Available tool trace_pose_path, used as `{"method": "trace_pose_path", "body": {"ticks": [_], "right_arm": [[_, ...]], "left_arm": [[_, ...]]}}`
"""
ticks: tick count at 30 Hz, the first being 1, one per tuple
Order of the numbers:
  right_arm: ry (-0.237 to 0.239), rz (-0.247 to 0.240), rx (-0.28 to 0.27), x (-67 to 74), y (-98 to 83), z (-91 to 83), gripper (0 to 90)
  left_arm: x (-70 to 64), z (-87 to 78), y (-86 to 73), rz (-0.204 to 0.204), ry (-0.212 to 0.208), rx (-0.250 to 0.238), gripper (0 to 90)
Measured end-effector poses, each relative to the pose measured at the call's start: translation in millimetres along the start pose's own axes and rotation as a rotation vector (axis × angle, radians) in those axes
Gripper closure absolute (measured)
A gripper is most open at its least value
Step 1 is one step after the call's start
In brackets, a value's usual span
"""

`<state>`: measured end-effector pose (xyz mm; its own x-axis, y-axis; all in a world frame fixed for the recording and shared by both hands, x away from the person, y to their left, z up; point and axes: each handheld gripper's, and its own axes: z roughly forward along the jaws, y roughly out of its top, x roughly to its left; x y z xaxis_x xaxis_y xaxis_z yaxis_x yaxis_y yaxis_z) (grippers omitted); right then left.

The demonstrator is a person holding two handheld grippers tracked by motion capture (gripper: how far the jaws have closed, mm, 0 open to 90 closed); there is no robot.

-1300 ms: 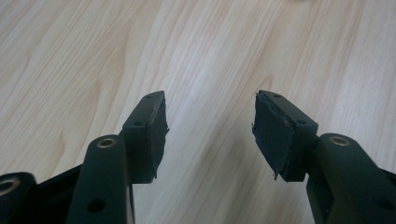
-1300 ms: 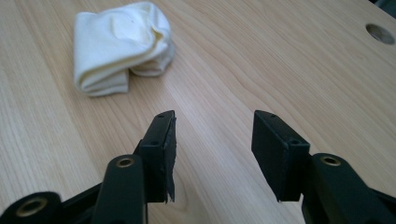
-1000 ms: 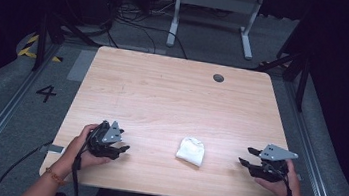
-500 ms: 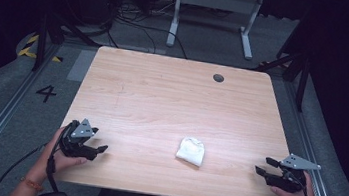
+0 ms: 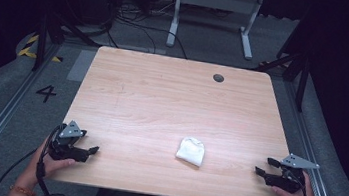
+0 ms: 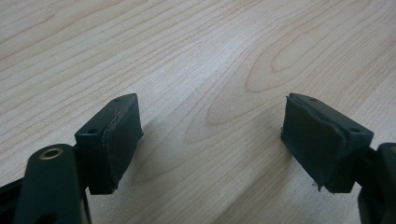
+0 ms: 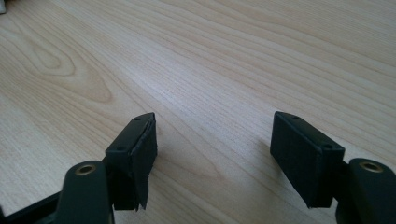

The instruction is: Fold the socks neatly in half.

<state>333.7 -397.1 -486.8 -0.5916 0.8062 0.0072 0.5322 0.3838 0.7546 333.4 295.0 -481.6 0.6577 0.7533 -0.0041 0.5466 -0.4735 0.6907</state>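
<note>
In the high view, one small white cloth, folded into a soft, roughly square bundle, is seen lying on the pale wood-grain table top, near the front edge and a little right of the middle. Its surface is creased, with a rounded fold along the far side, and it is touched by nothing. Two hand-held black grippers are counted. The left gripper is held at the near left corner of the table, well apart from the cloth, and the right gripper at the near right corner, also well apart from it; the cloth lies between them, nearer the right one. Each is topped by a grey three-cornered plate and is pointed inward over the wood. One round dark grommet is set in the far right part of the table. On the grey floor at the left, one painted digit 4 is seen.

In the left gripper view, the left gripper is shown with its two black jaws standing wide apart; they have just been opening, and only bare wood lies between them.

In the right gripper view, the right gripper is likewise spread wide, its jaws having just been opening, with nothing held between them.
</note>
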Motion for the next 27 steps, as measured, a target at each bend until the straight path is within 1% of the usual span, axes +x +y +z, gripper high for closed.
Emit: {"method": "trace_pose_path", "body": {"ticks": [3, 4, 5, 6, 9, 10, 19, 22, 23, 24, 27], "right_arm": [[-0.003, 0.001, 0.001, 0.1, 0.0, 0.1, 31.6], [-0.004, 0.001, 0.000, 0.2, 0.0, 0.1, 31.4], [-0.007, 0.006, 0.001, 0.4, 0.0, 0.1, 31.2], [-0.009, 0.007, 0.001, 0.7, 0.0, 0.2, 31.2], [-0.013, 0.012, 0.002, 1.3, 0.3, 0.4, 30.7], [-0.014, 0.015, 0.000, 1.4, 0.5, 0.8, 30.6], [-0.016, 0.015, 0.000, 1.4, 0.5, 0.9, 30.3], [-0.018, 0.015, 0.000, 1.3, 0.5, 0.9, 29.8], [-0.018, 0.019, 0.000, 1.4, 0.6, 0.8, 29.4], [-0.020, 0.020, 0.001, 1.4, 0.5, 0.9, 29.3], [-0.020, 0.020, 0.001, 1.4, 0.5, 0.9, 29.3]], "left_arm": [[-0.9, 0.8, 0.9, -0.004, 0.010, 0.004, 17.2], [-2.2, 1.6, 0.9, -0.019, 0.004, 0.003, 17.2], [-2.8, 1.7, 1.0, -0.024, 0.006, 0.004, 16.6], [-2.1, 1.3, 1.3, -0.014, 0.011, 0.010, 16.2], [-2.3, 1.9, 1.2, -0.020, 0.013, 0.006, 15.3], [-1.8, 1.6, 1.3, -0.012, 0.016, 0.008, 15.3], [-1.8, 1.9, 1.2, -0.015, 0.014, 0.009, 14.9], [-1.9, 2.3, 1.8, -0.013, 0.023, 0.007, 14.6], [-3.0, 2.5, 1.7, -0.028, 0.021, 0.008, 14.2], [-3.3, 2.9, 1.8, -0.032, 0.019, 0.009, 13.9], [-2.9, 3.5, 2.9, -0.023, 0.029, 0.012, 12.7]]}}
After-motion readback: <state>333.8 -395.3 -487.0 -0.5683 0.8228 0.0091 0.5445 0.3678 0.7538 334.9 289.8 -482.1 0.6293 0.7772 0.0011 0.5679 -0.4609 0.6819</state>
